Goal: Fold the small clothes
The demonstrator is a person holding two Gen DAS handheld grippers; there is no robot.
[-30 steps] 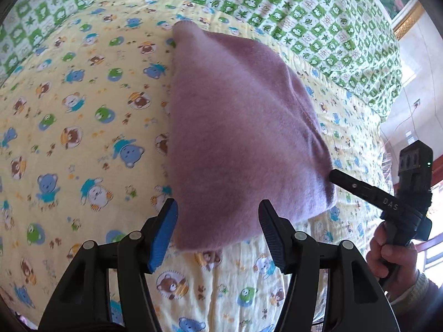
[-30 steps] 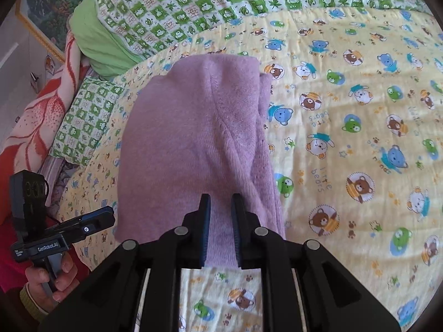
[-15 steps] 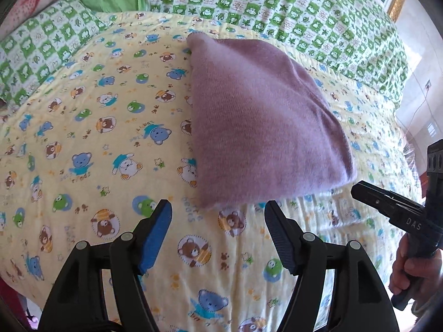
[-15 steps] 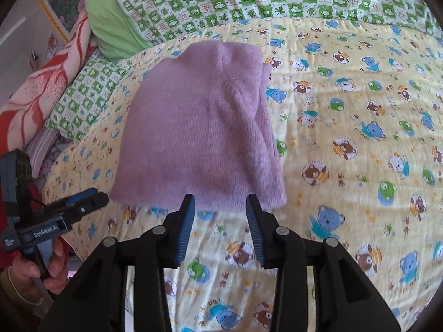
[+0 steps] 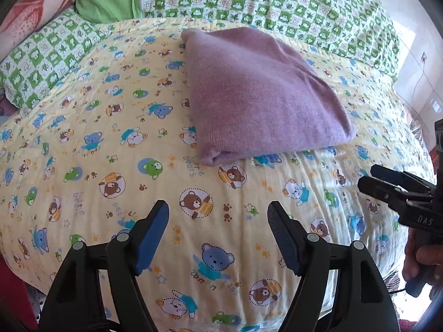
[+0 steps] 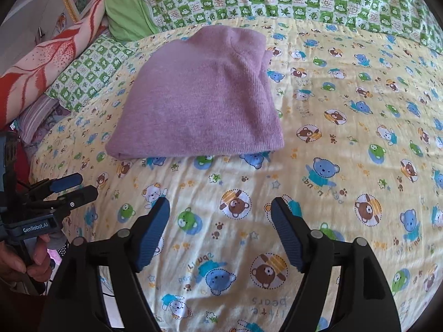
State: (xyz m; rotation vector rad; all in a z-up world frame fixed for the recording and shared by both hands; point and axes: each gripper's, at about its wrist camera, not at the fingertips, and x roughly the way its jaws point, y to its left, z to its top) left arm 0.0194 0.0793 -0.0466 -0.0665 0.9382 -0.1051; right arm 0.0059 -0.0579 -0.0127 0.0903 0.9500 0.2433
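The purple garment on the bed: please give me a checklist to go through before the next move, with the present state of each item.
1. Left gripper open and holding nothing: ok.
2. Right gripper open and holding nothing: ok.
3. Both grippers apart from the purple garment, with bare quilt between: ok.
4. Garment folded into one compact piece, no sleeve sticking out: ok on the sides that show; the far edge, cannot tell.
5. Near edge lies flat and even: not ok at the left corner, where the layers gape a little.
6. Another garment waiting to be folded: cannot tell, none shows in either view.
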